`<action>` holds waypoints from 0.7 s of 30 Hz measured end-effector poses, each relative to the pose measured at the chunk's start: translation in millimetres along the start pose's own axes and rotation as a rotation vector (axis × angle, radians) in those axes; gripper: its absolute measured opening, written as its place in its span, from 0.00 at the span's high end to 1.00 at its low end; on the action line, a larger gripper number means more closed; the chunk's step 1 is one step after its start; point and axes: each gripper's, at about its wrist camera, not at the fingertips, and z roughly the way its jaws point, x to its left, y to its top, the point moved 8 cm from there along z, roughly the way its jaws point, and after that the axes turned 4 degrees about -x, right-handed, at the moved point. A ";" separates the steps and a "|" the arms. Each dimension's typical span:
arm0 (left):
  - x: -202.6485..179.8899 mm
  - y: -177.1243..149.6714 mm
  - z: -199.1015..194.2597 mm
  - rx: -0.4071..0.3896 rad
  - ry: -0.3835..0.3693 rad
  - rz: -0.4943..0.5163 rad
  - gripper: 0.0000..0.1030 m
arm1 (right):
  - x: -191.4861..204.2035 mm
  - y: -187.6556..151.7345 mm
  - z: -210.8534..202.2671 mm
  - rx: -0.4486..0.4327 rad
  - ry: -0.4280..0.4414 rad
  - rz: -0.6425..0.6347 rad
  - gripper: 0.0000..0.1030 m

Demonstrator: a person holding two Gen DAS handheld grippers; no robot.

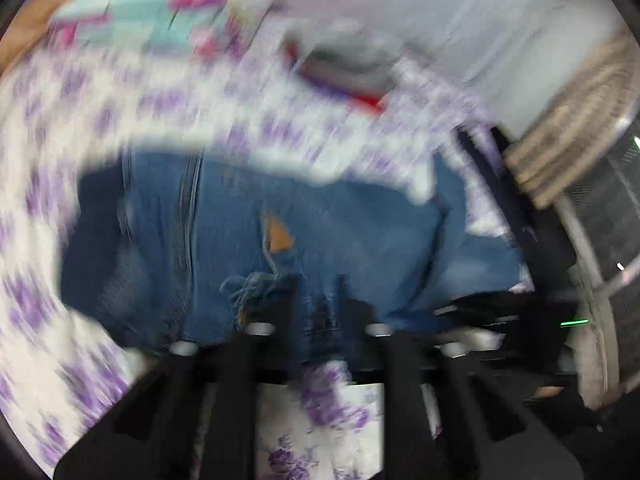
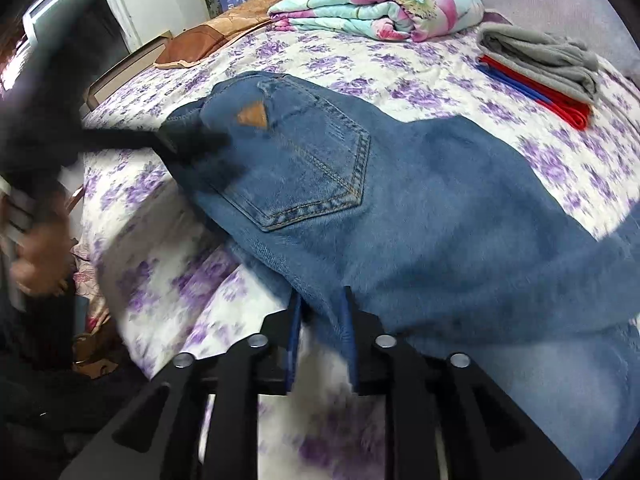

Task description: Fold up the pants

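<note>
— Lying where, the jeans (image 2: 400, 200)?
— Spread on the flowered bed (image 2: 400, 64). Left gripper (image 1: 318, 292) clamped on frayed denim; right gripper (image 2: 322, 300) slightly parted around a fold edge, pads not clearly pressing.

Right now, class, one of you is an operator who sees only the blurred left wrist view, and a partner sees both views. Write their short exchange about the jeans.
Operator: My picture is smeared. Which side of the jeans is up?
Observer: The jeans lie on the bed with a back pocket facing up.
Operator: Where is my left gripper on them?
Observer: The left gripper is at the waist end, just below the brown patch.
Operator: And the right gripper?
Observer: The right gripper is at the near edge, its jaws apart with the denim edge between them.
</note>
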 end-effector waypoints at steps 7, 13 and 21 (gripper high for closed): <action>9.6 -21.2 7.3 -0.040 0.081 -0.022 1.00 | 18.7 39.0 -20.0 -0.117 0.015 0.003 0.77; 9.4 -23.4 11.0 -0.042 0.120 0.012 0.99 | 12.7 22.8 44.1 0.047 0.015 0.088 0.87; 9.5 -20.2 11.5 -0.043 0.105 0.036 0.99 | -128.2 83.7 -55.4 -0.012 -0.244 0.357 0.32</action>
